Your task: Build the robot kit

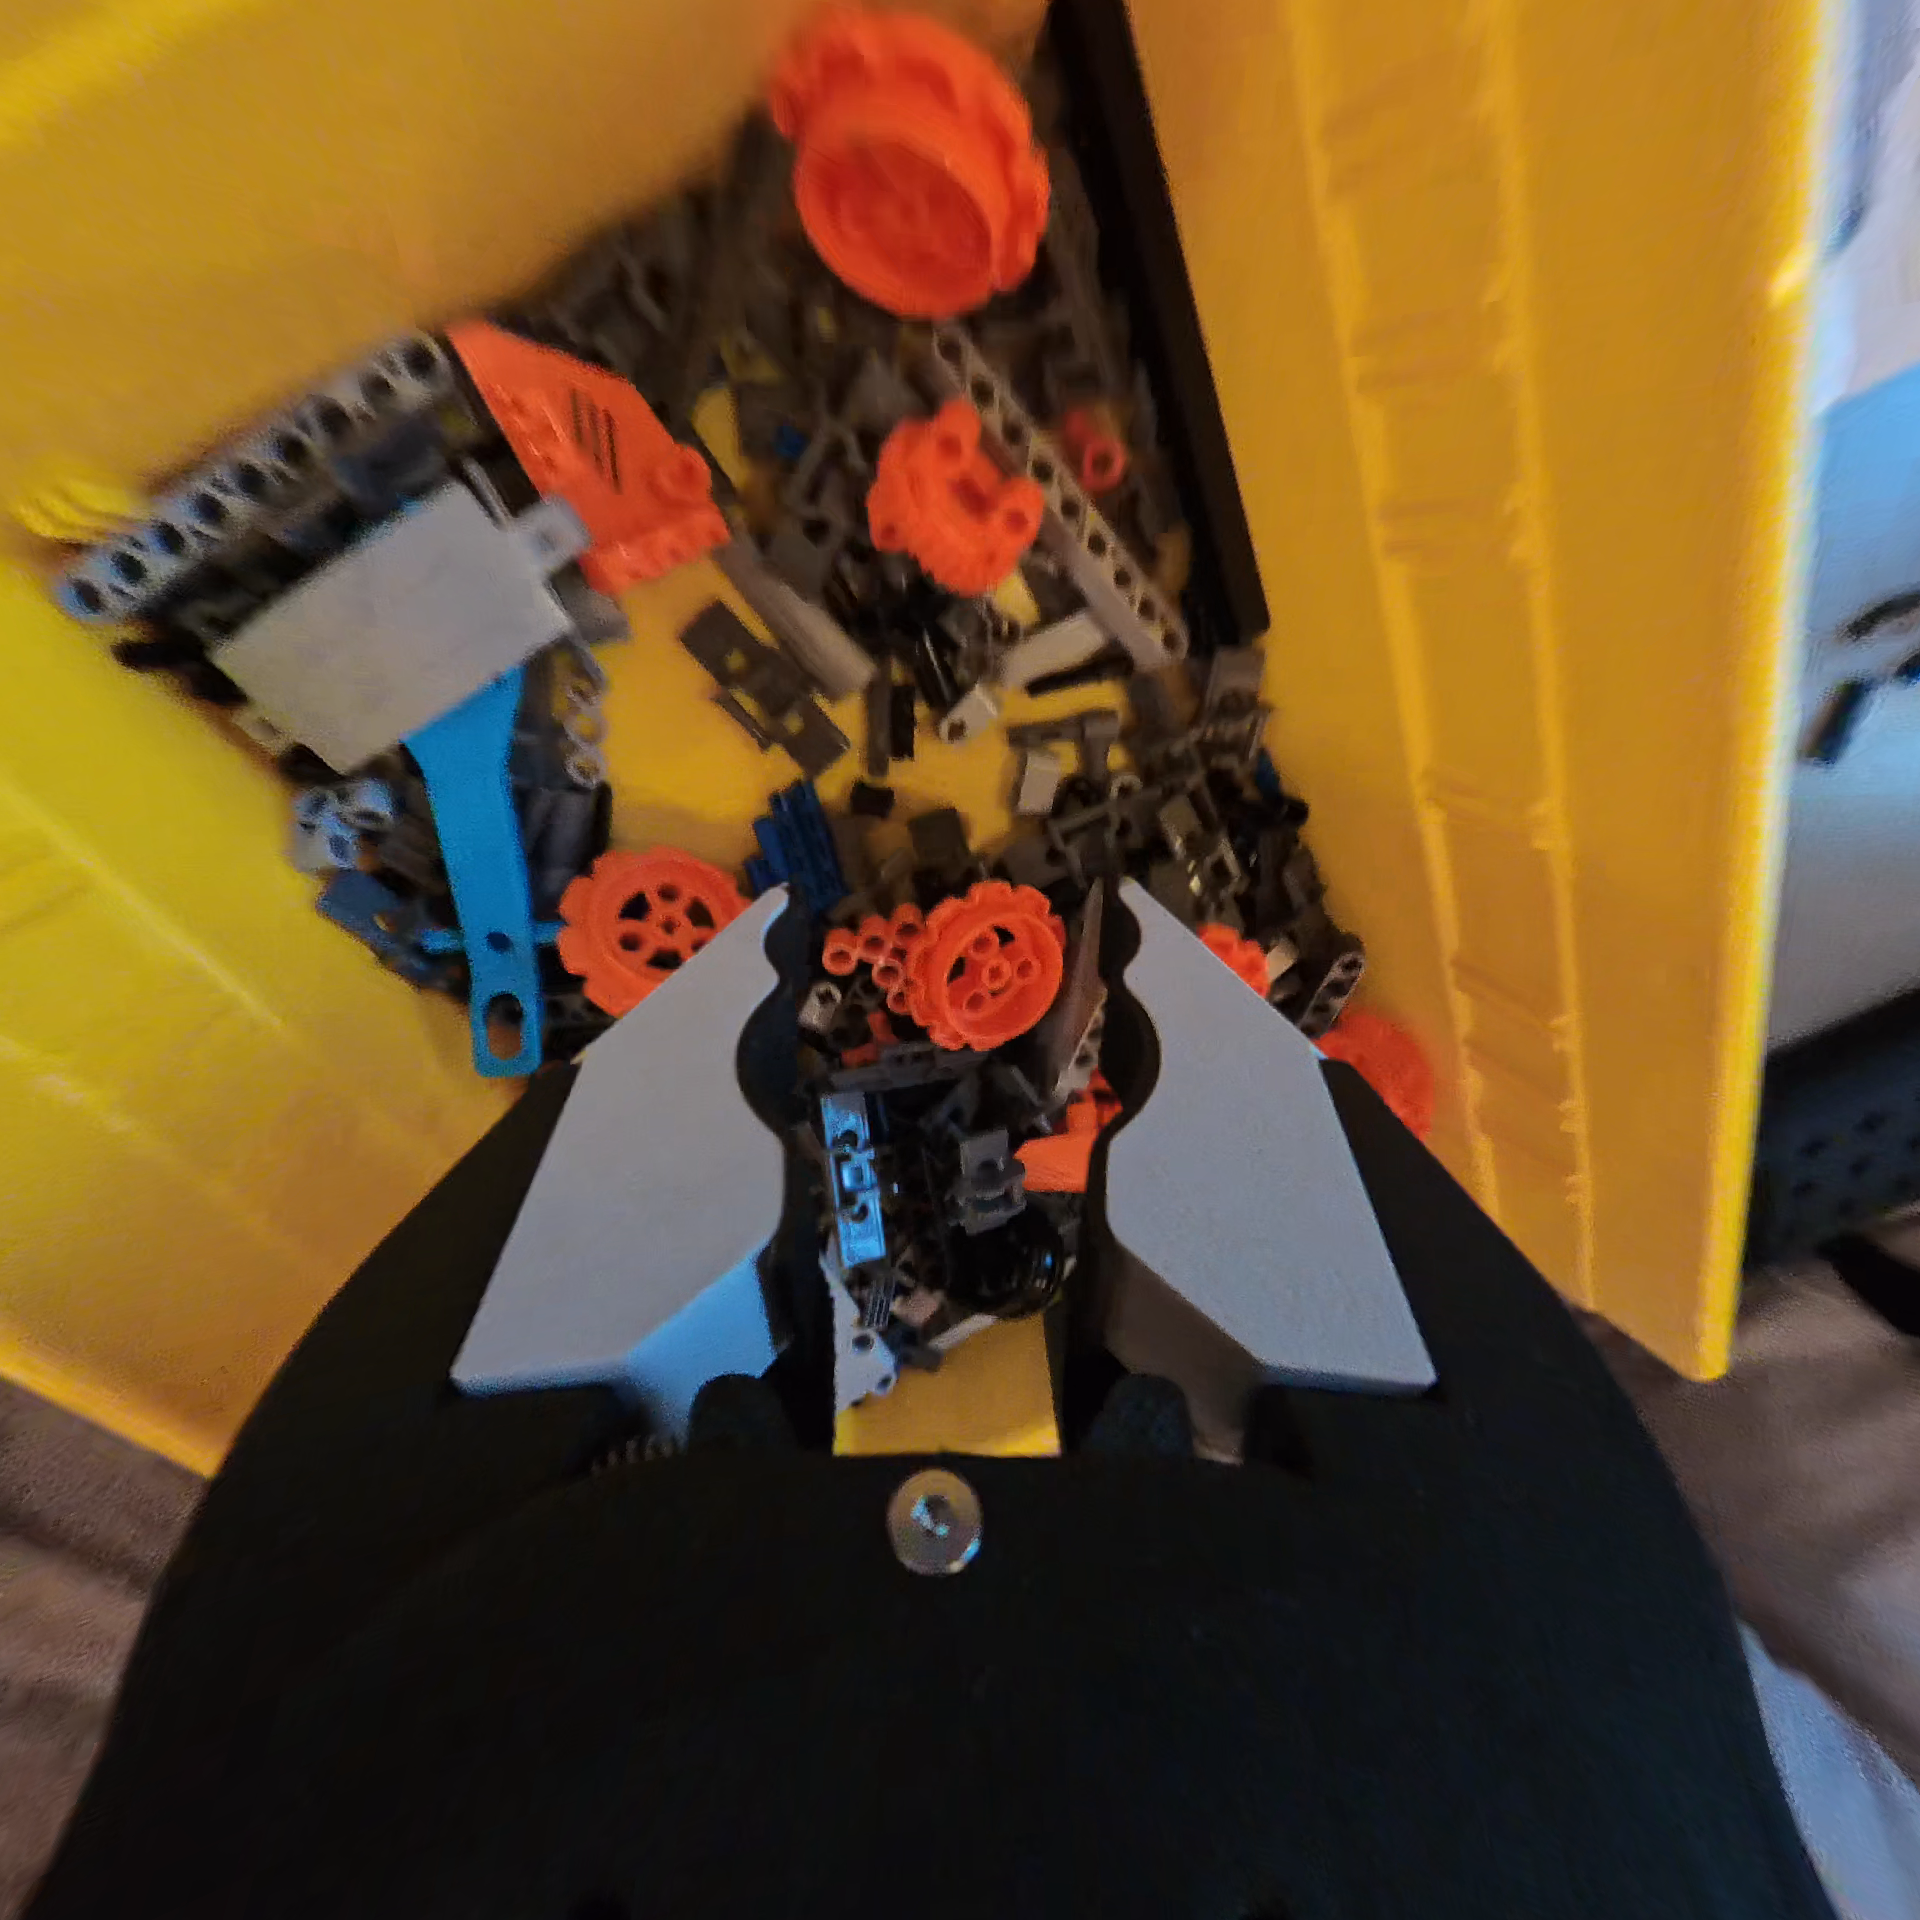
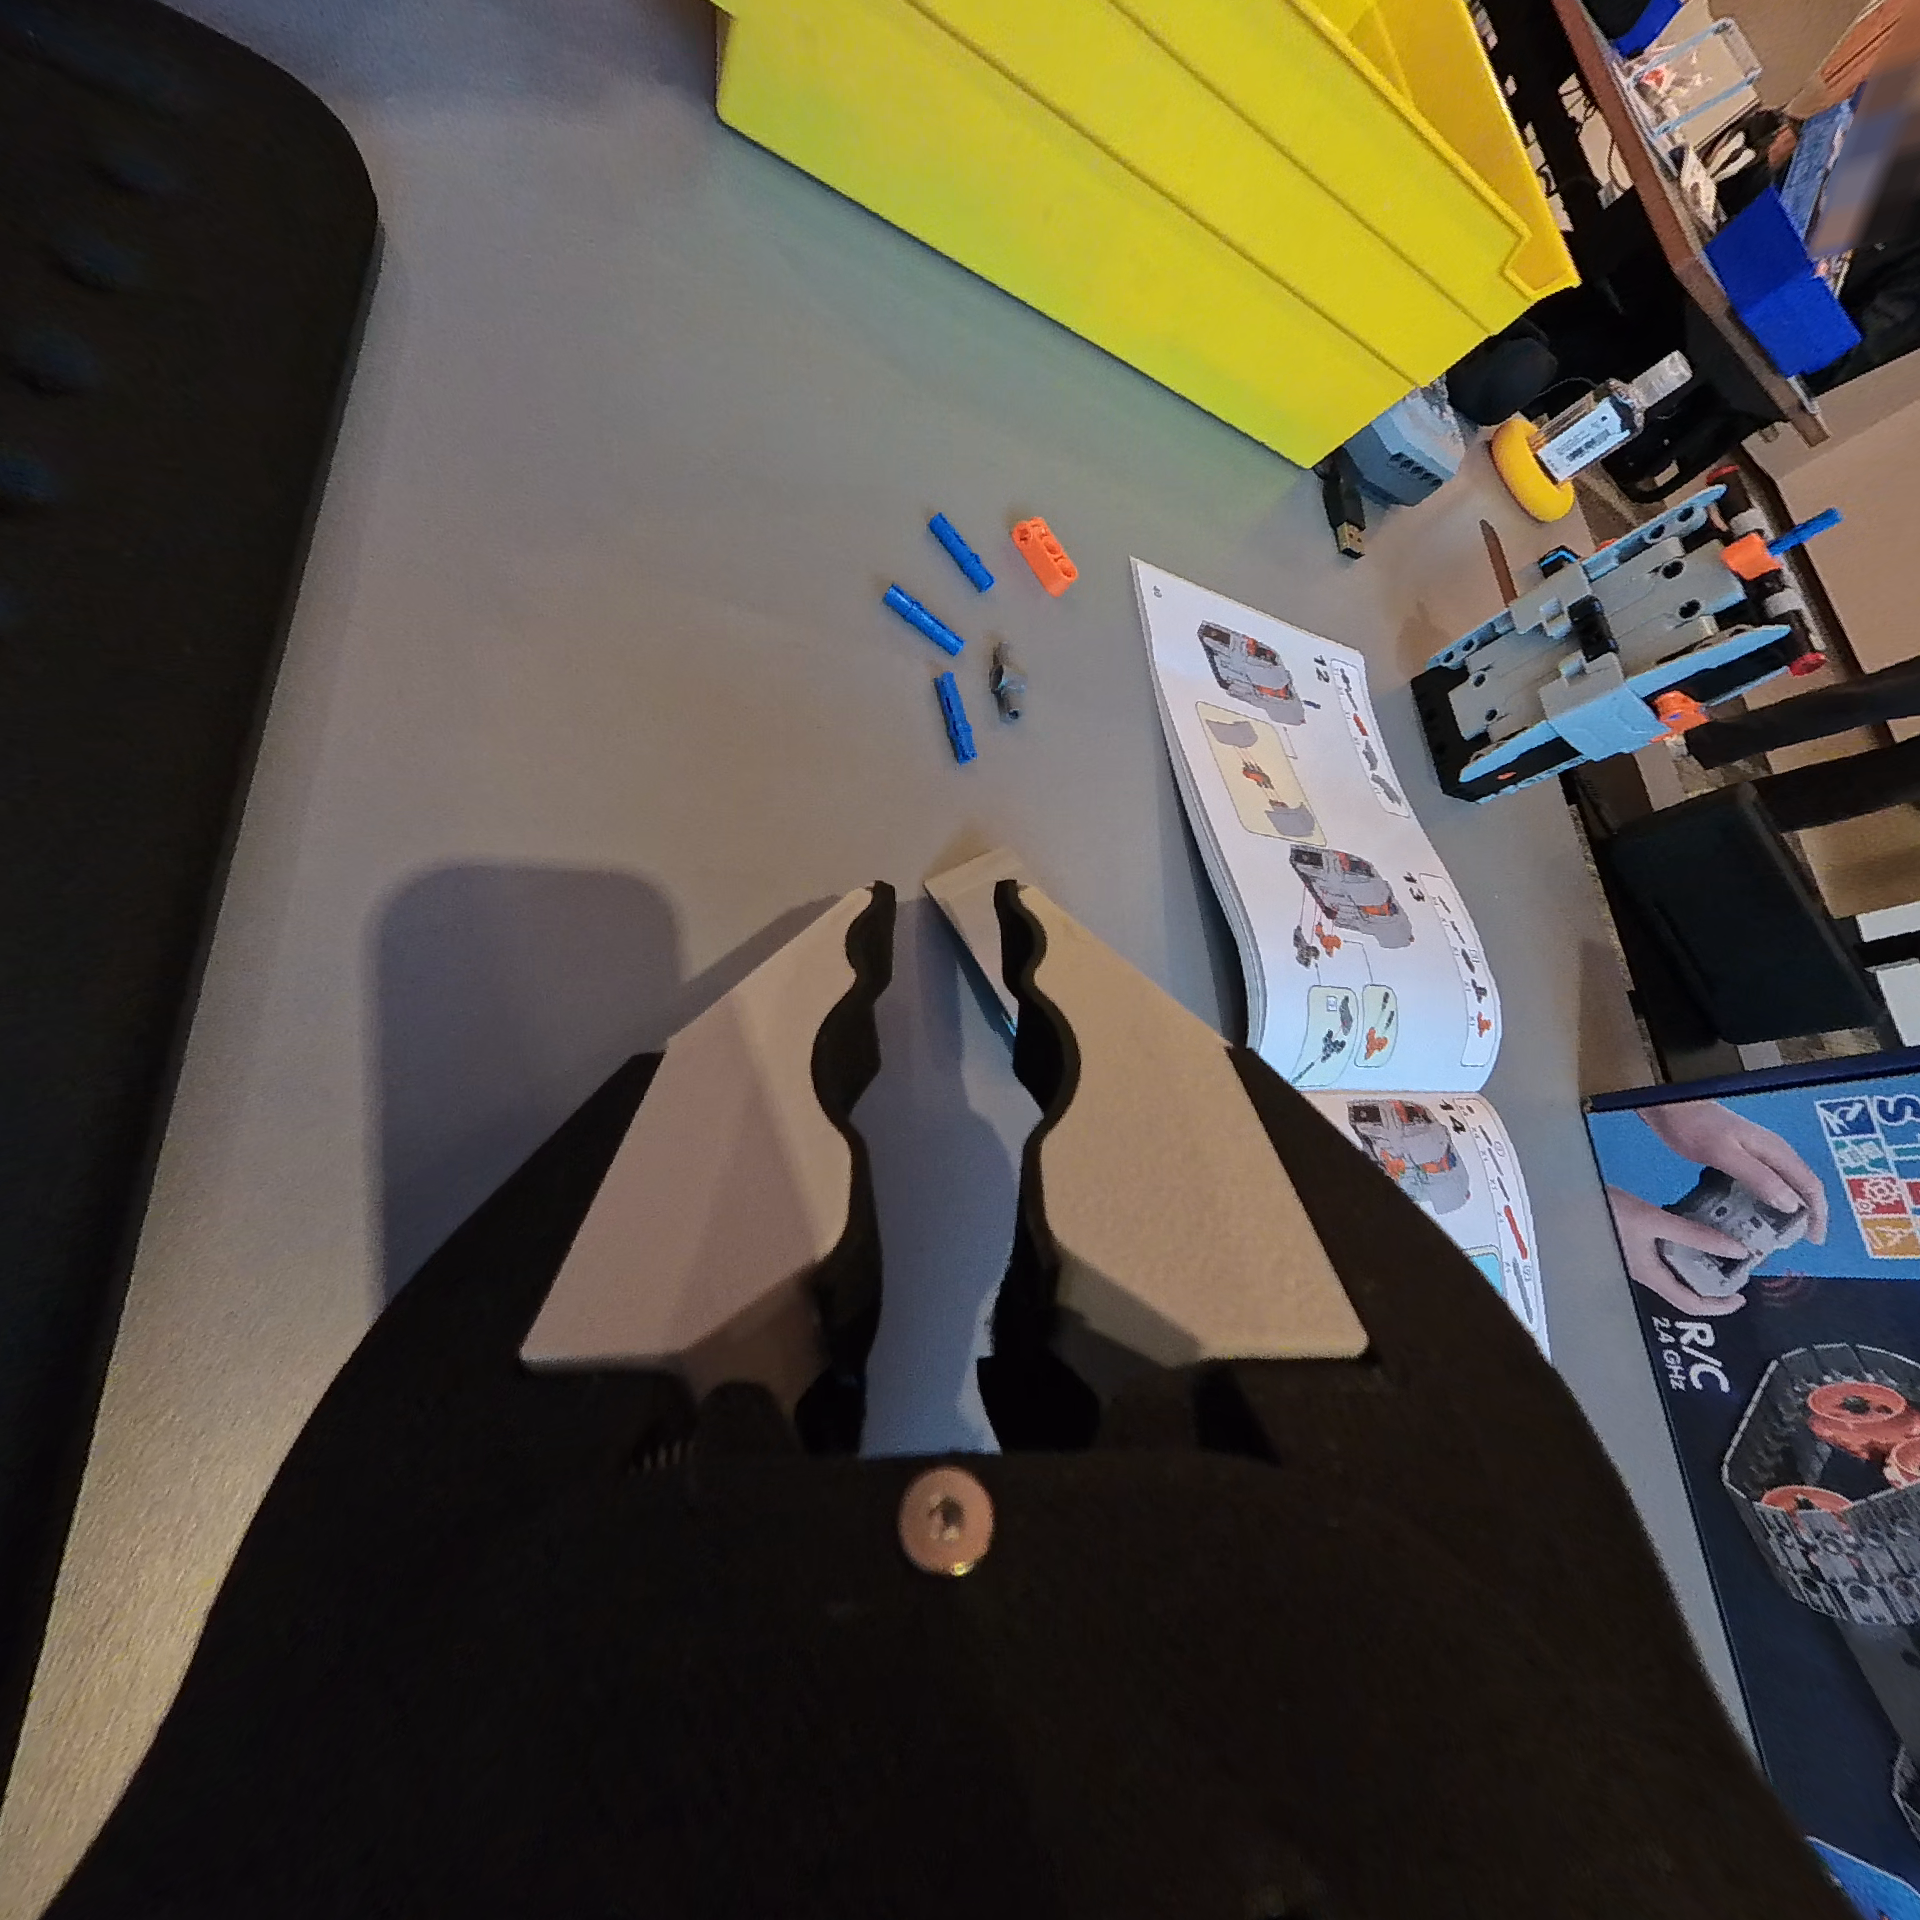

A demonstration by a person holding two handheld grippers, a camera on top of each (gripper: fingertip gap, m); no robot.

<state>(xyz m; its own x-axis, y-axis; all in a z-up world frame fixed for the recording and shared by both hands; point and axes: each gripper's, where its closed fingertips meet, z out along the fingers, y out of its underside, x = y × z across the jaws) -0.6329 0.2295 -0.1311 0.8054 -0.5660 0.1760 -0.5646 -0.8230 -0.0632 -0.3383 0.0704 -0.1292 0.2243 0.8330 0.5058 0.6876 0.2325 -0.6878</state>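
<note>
My left gripper (image 1: pixel 951 894) is open, its jaws wide apart, and reaches down into a yellow bin (image 1: pixel 260 208) full of loose building parts. An orange gear (image 1: pixel 987 977) lies in the pile between its fingertips, untouched. Another orange gear (image 1: pixel 649 925) sits just left of the left finger. My right gripper (image 2: pixel 943 888) hovers over a grey table (image 2: pixel 623 520) with its jaws a little apart. A flat grey panel piece (image 2: pixel 971 873) lies against its right finger, with a thin gap to the left finger. Three blue pins (image 2: pixel 923 619), an orange connector (image 2: pixel 1044 556) and a small grey connector (image 2: pixel 1006 686) lie beyond it.
The bin holds a big orange wheel (image 1: pixel 914 166), a blue beam (image 1: pixel 483 831) and a grey block (image 1: pixel 384 623). On the table are the yellow bin (image 2: pixel 1143 208), an open instruction booklet (image 2: pixel 1320 831), a half-built model (image 2: pixel 1600 665), a printed box (image 2: pixel 1787 1351) and a black slab (image 2: pixel 156 520). The gap from one gripper's tips to the other's is roughly 35 cm. From the right gripper's tips to the small grey connector (image 2: pixel 1006 686) is close to 9 cm.
</note>
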